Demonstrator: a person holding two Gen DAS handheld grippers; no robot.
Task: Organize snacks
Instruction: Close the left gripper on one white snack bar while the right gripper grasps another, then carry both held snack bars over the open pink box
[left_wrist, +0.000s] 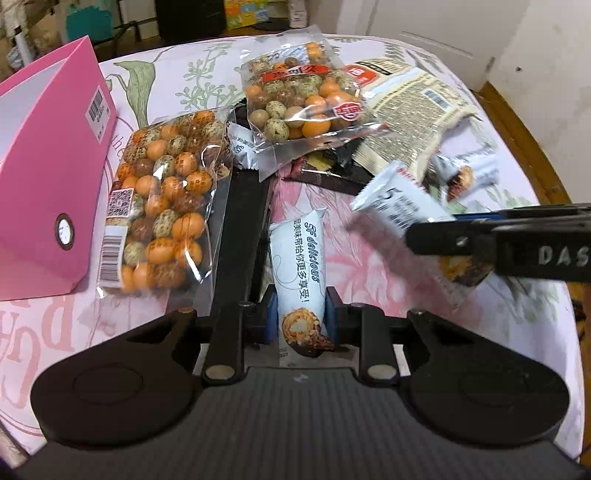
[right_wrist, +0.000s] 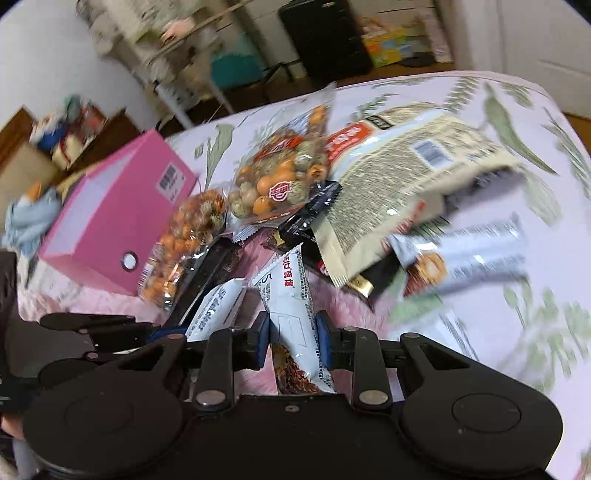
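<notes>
My left gripper (left_wrist: 300, 314) is shut on a white snack bar (left_wrist: 299, 266) and holds it above the cloth. My right gripper (right_wrist: 291, 336) is shut on a second white snack bar (right_wrist: 291, 306); it also shows at the right of the left wrist view (left_wrist: 402, 214), held by the right gripper (left_wrist: 432, 240). The left-held bar shows in the right wrist view (right_wrist: 218, 306). A pink box (left_wrist: 44, 177) stands open at the left, also in the right wrist view (right_wrist: 110, 218). Two clear bags of coated nuts lie by it, one near (left_wrist: 162, 206), one farther (left_wrist: 303, 99).
A beige packet (left_wrist: 413, 110) lies at the back right over dark wrappers (left_wrist: 332, 170). Another white bar (right_wrist: 465, 254) lies to the right. All sit on a floral cloth-covered table (left_wrist: 498, 302). Shelves and boxes stand behind the table's far edge.
</notes>
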